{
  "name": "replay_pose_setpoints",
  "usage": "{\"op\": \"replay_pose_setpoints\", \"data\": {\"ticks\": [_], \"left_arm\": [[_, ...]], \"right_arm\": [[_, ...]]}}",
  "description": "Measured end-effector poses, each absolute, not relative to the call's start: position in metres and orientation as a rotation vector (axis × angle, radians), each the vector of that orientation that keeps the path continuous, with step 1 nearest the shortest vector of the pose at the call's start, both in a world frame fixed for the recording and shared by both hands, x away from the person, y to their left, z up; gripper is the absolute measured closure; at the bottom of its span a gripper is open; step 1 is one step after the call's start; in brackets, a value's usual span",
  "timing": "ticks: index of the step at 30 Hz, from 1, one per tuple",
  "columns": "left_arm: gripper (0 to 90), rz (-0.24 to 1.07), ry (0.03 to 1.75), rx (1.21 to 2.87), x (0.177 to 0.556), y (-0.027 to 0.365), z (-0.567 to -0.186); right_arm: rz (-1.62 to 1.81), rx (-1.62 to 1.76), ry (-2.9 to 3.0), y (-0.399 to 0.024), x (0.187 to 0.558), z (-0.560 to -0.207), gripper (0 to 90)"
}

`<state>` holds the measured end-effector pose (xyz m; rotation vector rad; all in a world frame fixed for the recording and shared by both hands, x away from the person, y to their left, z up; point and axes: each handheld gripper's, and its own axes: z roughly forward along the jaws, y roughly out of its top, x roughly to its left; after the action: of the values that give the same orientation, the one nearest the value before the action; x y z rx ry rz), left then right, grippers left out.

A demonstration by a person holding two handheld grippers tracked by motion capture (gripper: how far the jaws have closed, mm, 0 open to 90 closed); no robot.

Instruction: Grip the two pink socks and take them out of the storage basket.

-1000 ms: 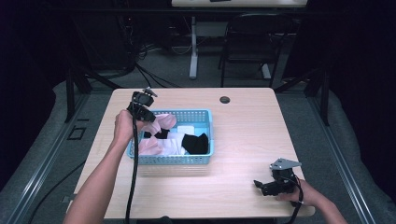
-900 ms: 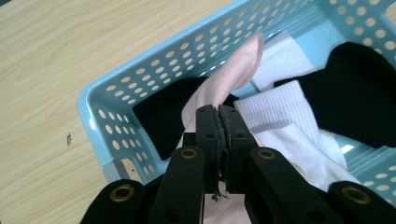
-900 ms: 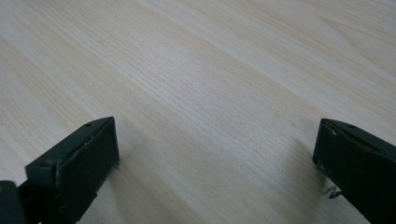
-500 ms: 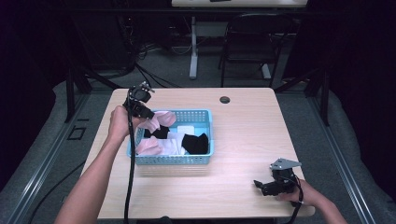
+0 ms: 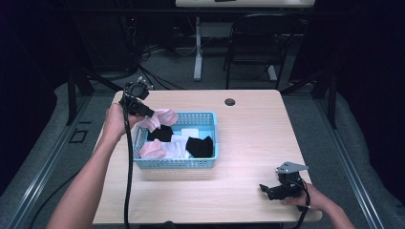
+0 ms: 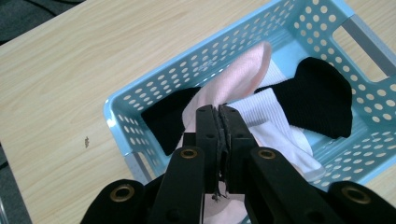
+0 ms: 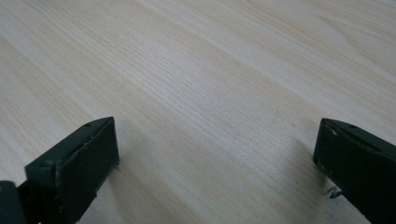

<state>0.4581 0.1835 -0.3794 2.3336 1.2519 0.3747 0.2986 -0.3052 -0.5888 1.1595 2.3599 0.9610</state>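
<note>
Item: pink sock [image 6: 233, 81], pinched in the left gripper [image 6: 218, 114], whose jaws are pressed together on the fabric. In the high view the left gripper [image 5: 143, 110] hangs over the basket's 10 o'clock corner, and the sock [image 5: 160, 118] drapes from it over the basket rim.

Container: light-blue perforated basket [image 5: 210, 119] on the wooden table [image 5: 253, 138], left of centre. Contents, high view: a black sock [image 5: 199, 145] toward 3 o'clock, a second black piece [image 5: 160, 133] under the lifted sock, white socks [image 5: 184, 140] in the middle, another pink piece [image 5: 153, 150] at 7 o'clock.

Left gripper view adds: the ribbed knit of the white sock [image 6: 261, 114], the black sock [image 6: 322, 98] lying over it at 3 o'clock, and a small dark speck on the tabletop at 9 o'clock. The jaws hide the lower part of the pink sock.

Right gripper [image 5: 267, 190]: resting on the table at 5 o'clock, well apart from the basket, held by a hand [image 5: 305, 198]. The right gripper view shows its jaws spread wide over bare wood grain, nothing between them.

Surroundings, high view: a round grommet [image 5: 230, 102] at the table's 12 o'clock edge, a chair [image 5: 248, 47] and cables on the floor beyond. The left gripper's cable [image 5: 128, 181] trails down across the left forearm.
</note>
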Motion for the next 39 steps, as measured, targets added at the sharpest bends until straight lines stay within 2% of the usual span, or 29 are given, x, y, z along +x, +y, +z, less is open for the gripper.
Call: {"op": "replay_pose_setpoints", "data": {"ticks": [18,39], "left_arm": [[87.0,0.414,1.302,2.302,0.449,0.220,-0.350],[87.0,0.440,1.468,2.258,0.437,0.286,-0.350]], "right_arm": [[0.973,1.161,2.358,-0.305,0.299,-0.589,0.0],[0.962,1.158,2.362,-0.305,0.299,-0.589,0.0]]}}
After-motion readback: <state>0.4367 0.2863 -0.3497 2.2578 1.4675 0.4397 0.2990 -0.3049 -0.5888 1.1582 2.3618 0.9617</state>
